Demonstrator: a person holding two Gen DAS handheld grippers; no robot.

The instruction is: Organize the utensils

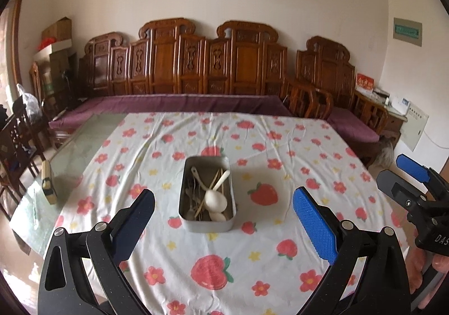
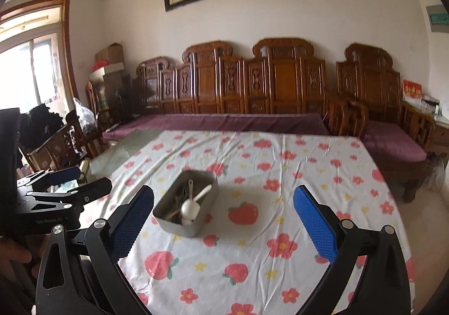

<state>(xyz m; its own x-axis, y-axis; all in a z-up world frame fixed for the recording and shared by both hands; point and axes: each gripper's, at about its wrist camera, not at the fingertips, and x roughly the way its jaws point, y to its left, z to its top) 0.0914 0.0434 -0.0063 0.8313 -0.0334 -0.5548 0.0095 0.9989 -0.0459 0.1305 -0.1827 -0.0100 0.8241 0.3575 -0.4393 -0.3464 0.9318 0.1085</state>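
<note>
A grey metal tin [image 1: 206, 226] stands on the strawberry-print tablecloth [image 1: 252, 146]. It holds a white spoon [image 1: 215, 198], wooden chopsticks [image 1: 213, 183] and metal cutlery [image 1: 190, 197]. My left gripper [image 1: 224, 219] is open and empty, its fingers to either side of the tin and nearer than it. My right gripper [image 2: 224, 219] is open and empty, with the tin [image 2: 179, 226] just inside its left finger [image 2: 132, 219] and the white spoon [image 2: 190, 207] in it. Each gripper shows at the edge of the other's view: the right one [image 1: 415, 183], the left one [image 2: 64, 183].
A bare glass tabletop [image 1: 70, 152] shows left of the cloth, with a small yellow-and-black object [image 1: 49, 183] on it. A carved wooden bench with purple cushions [image 1: 182, 104] stands behind the table. Chairs and clutter [image 1: 19, 130] stand at the left.
</note>
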